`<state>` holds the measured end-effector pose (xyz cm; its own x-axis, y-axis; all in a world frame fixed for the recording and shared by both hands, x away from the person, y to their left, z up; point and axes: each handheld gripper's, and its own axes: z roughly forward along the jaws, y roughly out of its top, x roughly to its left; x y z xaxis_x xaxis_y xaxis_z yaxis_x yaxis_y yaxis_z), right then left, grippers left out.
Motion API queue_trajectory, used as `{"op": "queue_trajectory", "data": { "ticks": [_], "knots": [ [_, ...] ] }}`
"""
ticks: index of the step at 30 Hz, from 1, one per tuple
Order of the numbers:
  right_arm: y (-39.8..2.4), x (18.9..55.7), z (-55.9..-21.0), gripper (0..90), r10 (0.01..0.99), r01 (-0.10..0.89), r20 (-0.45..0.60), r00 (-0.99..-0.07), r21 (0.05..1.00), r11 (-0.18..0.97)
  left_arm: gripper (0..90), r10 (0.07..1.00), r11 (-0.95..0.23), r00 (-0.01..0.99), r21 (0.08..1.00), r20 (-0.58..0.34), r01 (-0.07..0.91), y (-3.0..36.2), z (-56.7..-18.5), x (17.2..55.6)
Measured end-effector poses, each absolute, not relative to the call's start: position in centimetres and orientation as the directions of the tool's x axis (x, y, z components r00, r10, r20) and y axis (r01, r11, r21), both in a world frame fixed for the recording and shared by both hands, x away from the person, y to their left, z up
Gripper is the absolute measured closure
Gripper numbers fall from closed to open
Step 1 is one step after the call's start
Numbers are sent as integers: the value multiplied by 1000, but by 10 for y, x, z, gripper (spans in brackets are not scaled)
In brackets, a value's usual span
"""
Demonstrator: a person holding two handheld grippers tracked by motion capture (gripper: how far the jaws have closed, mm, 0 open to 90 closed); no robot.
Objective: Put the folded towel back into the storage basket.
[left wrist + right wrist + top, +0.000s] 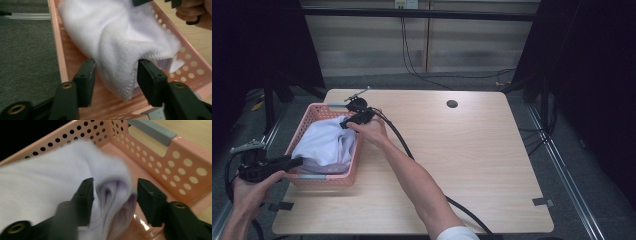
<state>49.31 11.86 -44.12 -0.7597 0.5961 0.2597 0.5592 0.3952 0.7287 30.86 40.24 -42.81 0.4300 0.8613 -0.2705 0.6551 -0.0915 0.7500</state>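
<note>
The white cloth (328, 143) lay lengthwise in the pink basket (307, 120), its near corner between the left gripper's (115, 75) parted jaws, its far end between the right gripper's (113, 195), also unclamped.

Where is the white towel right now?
The white towel lies inside the pink basket at the table's left edge in the high view, between the left gripper and right gripper.

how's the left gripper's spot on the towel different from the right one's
The left gripper brackets a stitched corner of the white towel at the near end of the pink basket; the right gripper brackets bunched folds at the far end. The left gripper comes in from outside the basket's near corner, the right over its far rim. On both, the jaws stand open around the cloth.
</note>
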Motion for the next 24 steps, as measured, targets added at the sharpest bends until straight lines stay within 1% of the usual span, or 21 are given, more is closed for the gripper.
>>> {"op": "queue_trajectory", "data": {
  "ticks": [1, 3, 7, 9, 11, 14, 21, 24],
  "knots": [
    [116, 494, -440, 407, 587, 557, 268, -764, 734, 389, 408, 862, -85, 428, 756, -271, 649, 401, -426, 308],
    [112, 495, -436, 395, 588, 545, 257, -767, 745, 386, 381, 861, -77, 433, 774, -265, 628, 398, -420, 306],
    [105, 492, -428, 388, 559, 529, 262, -787, 753, 391, 385, 860, -115, 455, 781, -232, 614, 386, -413, 307],
    [98, 490, -423, 382, 552, 518, 257, -794, 760, 391, 396, 866, -125, 450, 779, -216, 615, 380, -411, 308],
    [88, 487, -418, 378, 539, 508, 259, -801, 771, 384, 407, 862, -100, 446, 782, -241, 615, 374, -411, 310],
    [68, 480, -413, 373, 527, 492, 252, -811, 781, 384, 407, 867, -88, 430, 773, -251, 628, 366, -411, 312],
    [11, 461, -404, 375, 529, 466, 233, -816, 807, 362, 395, 858, -137, 464, 773, -220, 620, 335, -412, 310],
    [-15, 450, -402, 382, 537, 458, 220, -814, 813, 361, 390, 843, -146, 486, 771, -230, 620, 320, -415, 310]
  ]
}}
